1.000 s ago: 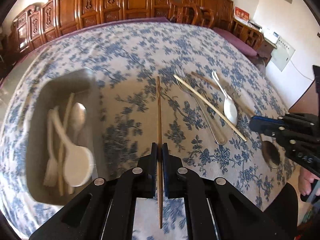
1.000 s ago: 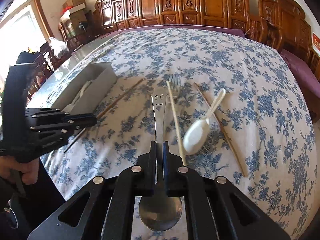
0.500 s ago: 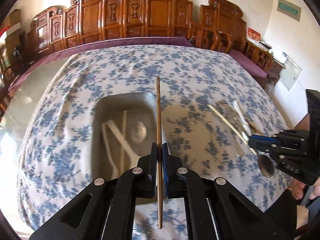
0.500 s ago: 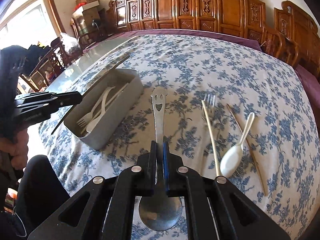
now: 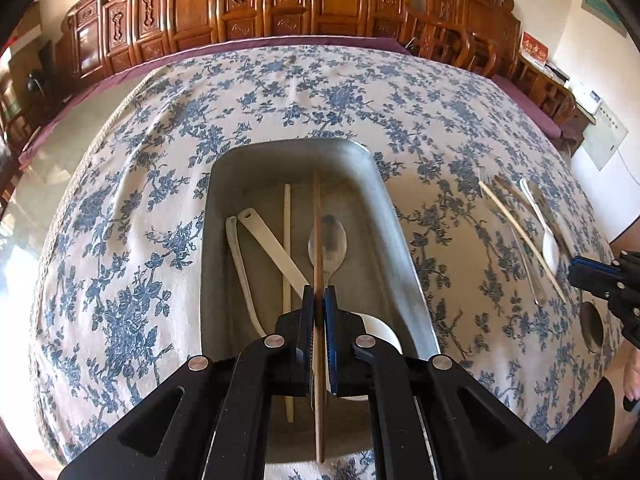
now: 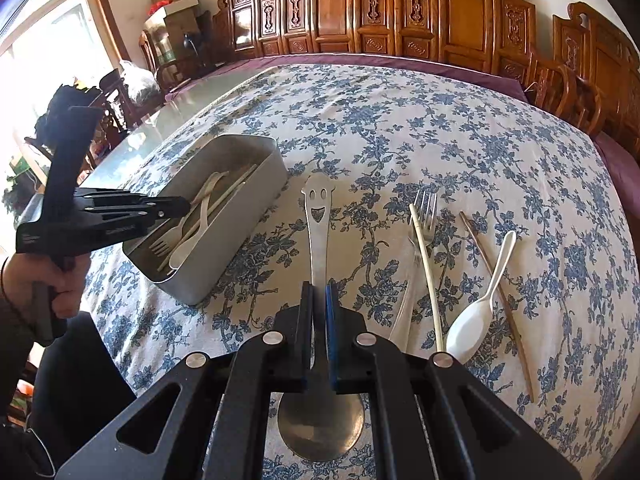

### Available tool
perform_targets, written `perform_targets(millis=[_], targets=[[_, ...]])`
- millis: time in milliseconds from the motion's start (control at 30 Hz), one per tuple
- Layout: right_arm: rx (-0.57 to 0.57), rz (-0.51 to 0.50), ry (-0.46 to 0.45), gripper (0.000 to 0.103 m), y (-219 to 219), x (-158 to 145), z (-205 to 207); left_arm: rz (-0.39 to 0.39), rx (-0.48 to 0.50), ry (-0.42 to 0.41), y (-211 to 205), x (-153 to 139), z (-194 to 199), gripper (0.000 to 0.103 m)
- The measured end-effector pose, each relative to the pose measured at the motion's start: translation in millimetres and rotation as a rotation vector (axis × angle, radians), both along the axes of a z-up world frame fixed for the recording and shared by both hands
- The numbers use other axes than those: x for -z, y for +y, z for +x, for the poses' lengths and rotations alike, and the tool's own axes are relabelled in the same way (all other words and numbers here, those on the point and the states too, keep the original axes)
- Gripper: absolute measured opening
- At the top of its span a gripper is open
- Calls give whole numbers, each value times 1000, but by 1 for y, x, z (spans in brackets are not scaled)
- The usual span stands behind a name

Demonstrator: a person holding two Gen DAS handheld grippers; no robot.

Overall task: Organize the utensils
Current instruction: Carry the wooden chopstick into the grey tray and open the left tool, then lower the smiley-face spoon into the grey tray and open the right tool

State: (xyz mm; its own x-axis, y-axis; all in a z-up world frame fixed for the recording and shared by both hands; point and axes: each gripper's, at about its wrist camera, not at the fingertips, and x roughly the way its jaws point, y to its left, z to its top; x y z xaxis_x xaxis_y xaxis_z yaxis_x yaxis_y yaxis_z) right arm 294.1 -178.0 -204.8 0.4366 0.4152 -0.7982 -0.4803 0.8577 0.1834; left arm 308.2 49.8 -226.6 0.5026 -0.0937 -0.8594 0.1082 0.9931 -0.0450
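Left tongs (image 5: 319,300): clamped on brown chopstick (image 5: 317,232), now directly over the grey tray (image 5: 400,240); a second ago they hung over bare cloth beside it. Right tongs (image 6: 319,300): clamped on smiley-handled metal spoon (image 6: 318,216), above the counter (image 6: 440,128). Metal fork (image 6: 425,208), pale chopstick (image 6: 428,276), white spoon (image 6: 472,328) lie on the cloth.

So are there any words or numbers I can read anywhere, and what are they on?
Nothing here reads clearly.
Pale lettering on the side of the black left gripper: too small and blurred.
Red sign by the wall with gold characters: blurred.
Green plaque high on the white wall: unreadable.
The steel spoon handle has only a cut-out smiley face, no words.
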Motion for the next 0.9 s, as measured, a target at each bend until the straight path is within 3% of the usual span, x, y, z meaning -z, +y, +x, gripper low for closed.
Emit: perform_targets(millis=[333,900], targets=[[-53,29,-18,8,35,-16,4,-15,-37,-75,31,-27,-15,5],[-140,59,2,8,156,-28,32,-3,-110,-139,93,-58,-36,5]])
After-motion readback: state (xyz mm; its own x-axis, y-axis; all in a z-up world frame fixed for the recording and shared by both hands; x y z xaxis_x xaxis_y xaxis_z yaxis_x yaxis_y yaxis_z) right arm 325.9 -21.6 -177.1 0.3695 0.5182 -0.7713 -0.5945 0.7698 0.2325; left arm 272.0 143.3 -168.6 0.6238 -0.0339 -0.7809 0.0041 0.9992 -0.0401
